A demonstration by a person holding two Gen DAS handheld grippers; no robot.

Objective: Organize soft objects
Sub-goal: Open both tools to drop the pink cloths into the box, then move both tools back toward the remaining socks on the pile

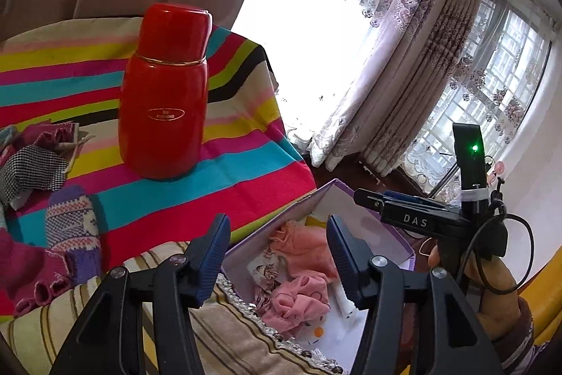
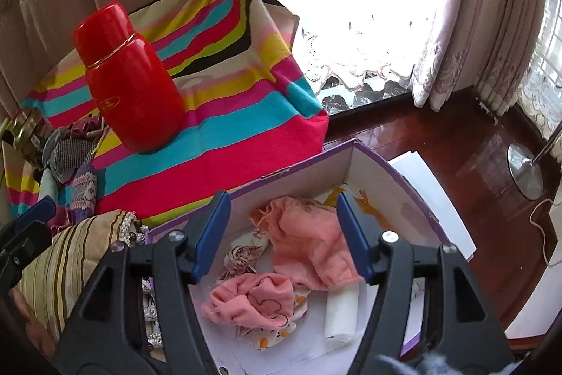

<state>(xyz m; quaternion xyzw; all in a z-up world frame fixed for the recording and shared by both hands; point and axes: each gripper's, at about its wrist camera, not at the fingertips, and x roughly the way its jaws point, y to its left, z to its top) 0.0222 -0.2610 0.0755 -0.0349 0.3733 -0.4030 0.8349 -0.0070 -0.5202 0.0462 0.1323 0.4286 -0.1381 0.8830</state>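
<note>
A purple-edged cardboard box (image 2: 302, 173) with a white inside holds a peach cloth (image 2: 309, 241), a crumpled pink cloth (image 2: 253, 301), a floral rag (image 2: 242, 255) and a white roll (image 2: 340, 311). My right gripper (image 2: 282, 217) hangs open over the box, with nothing between its blue pads. My left gripper (image 1: 277, 234) is open too, above the box's (image 1: 291, 209) near corner and the pink cloth (image 1: 298, 301). A purple patterned sock (image 1: 70, 217), a magenta glove (image 1: 31, 273) and a checked cloth (image 1: 31, 167) lie on the striped tablecloth (image 1: 228, 171) at the left.
A red flask (image 1: 165, 94) stands upright on the striped cloth behind the socks. A striped beaded cushion (image 1: 224, 322) lies against the box's left side. A hand holds the right gripper's black body (image 1: 414, 220). Beyond are curtains, a bright window, a dark wooden floor (image 2: 456, 157) and a lamp base (image 2: 525, 171).
</note>
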